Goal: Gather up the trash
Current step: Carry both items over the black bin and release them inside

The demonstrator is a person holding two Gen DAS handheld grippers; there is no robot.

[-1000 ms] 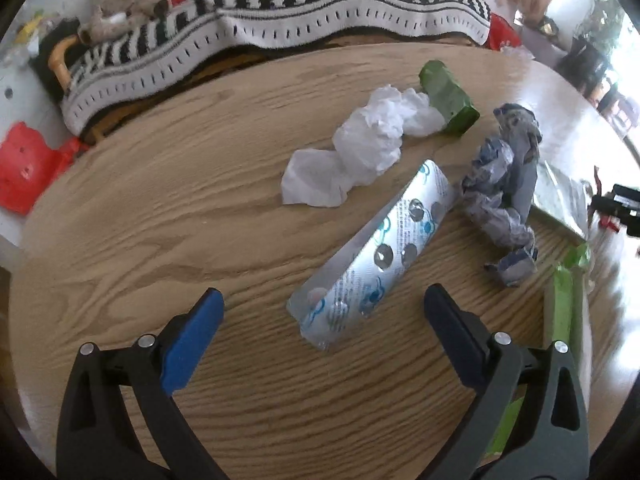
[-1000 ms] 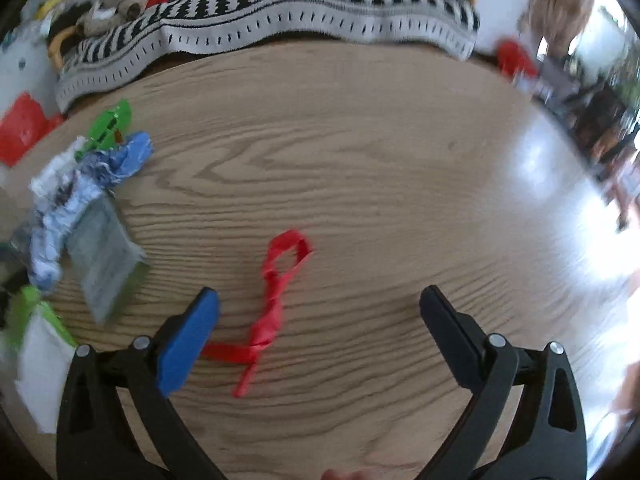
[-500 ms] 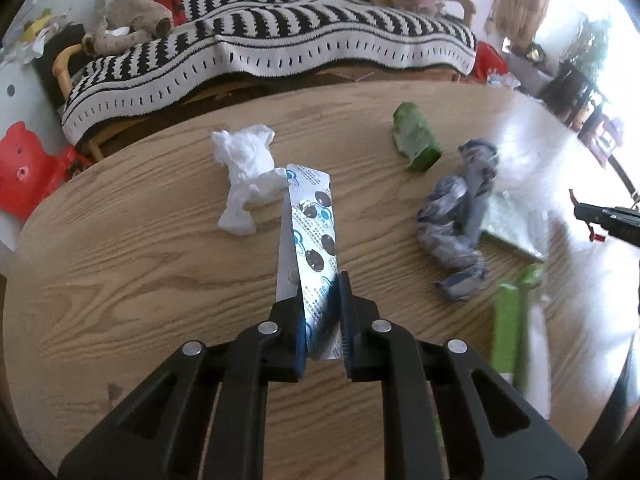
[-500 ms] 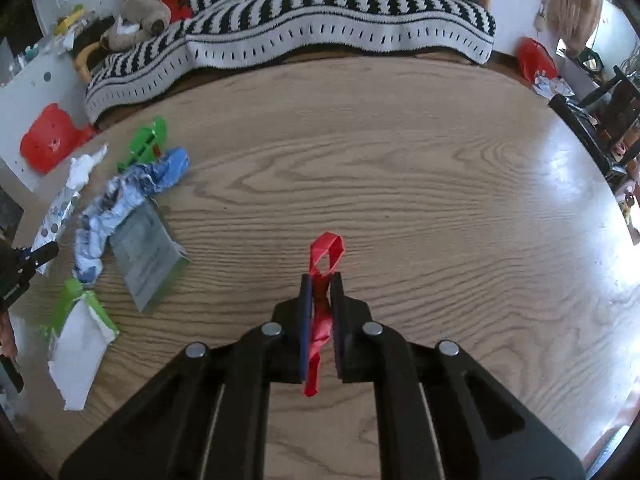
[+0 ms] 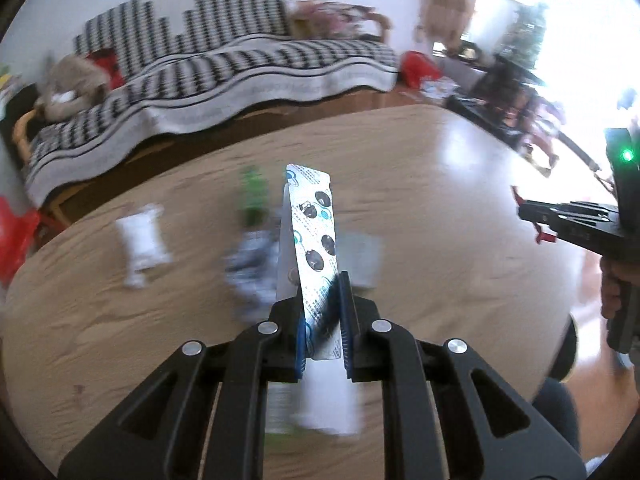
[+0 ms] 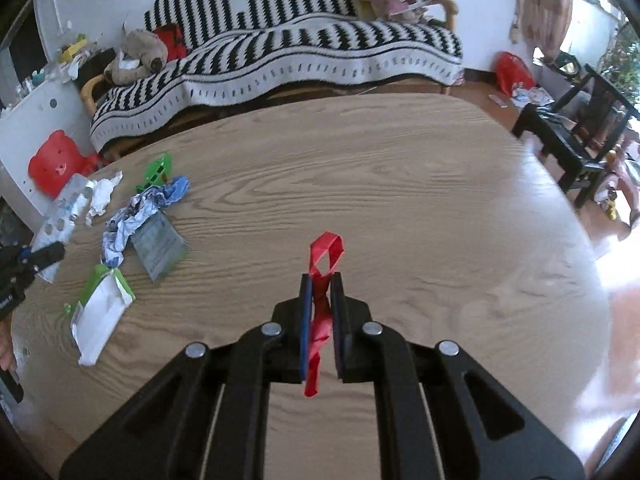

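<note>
My left gripper is shut on a silver blister pack and holds it upright above the wooden table. My right gripper is shut on a red ribbon and holds it above the table; it also shows at the right in the left wrist view. On the table's left lie a crumpled white tissue, a green wrapper, a crumpled blue and white wrapper, a flat grey-green packet and a green and white packet.
A sofa with a black and white striped blanket stands behind the table. A red bear-shaped object is at the left. Dark chairs stand at the right. The table's right half is bare wood.
Both grippers closed a second ago, the left on the blister pack and the right on the red ribbon. Both have since lifted their items off the table; the left view has swung right.
</note>
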